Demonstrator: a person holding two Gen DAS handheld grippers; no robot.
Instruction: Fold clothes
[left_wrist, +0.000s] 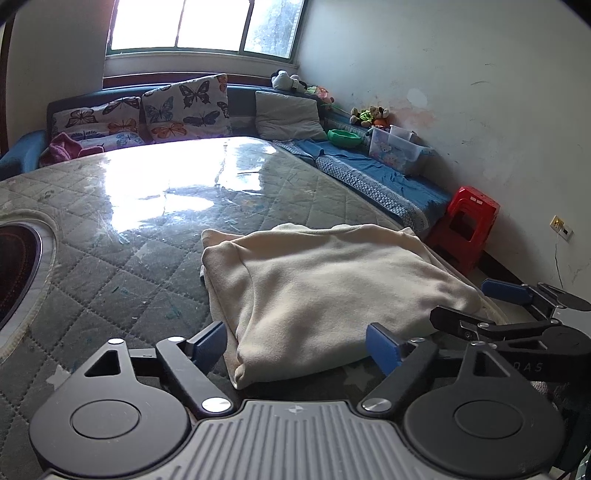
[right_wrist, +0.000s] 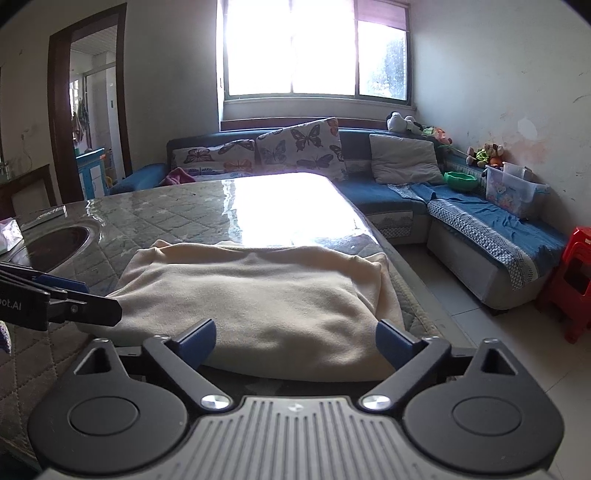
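A cream garment (left_wrist: 332, 280) lies folded into a thick rectangle on the quilted table (left_wrist: 147, 236) near its right edge. My left gripper (left_wrist: 297, 345) stands open at the garment's near left corner, blue pads apart, nothing pinched. In the right wrist view the same cream garment (right_wrist: 255, 295) fills the middle. There my right gripper (right_wrist: 297, 341) is open wide at its near edge, pads clear of the cloth. The right gripper's fingers (left_wrist: 502, 291) show at the right in the left wrist view. The left gripper's fingers (right_wrist: 66, 291) reach in from the left in the right wrist view.
A round dark inset (left_wrist: 14, 266) sits in the table at the left. A blue corner sofa (right_wrist: 472, 221) with butterfly cushions (right_wrist: 295, 147), a green bowl (right_wrist: 460, 180) and a clear box (right_wrist: 511, 192) runs behind. A red stool (left_wrist: 465, 229) stands right of the table. A doorway (right_wrist: 92, 110) opens left.
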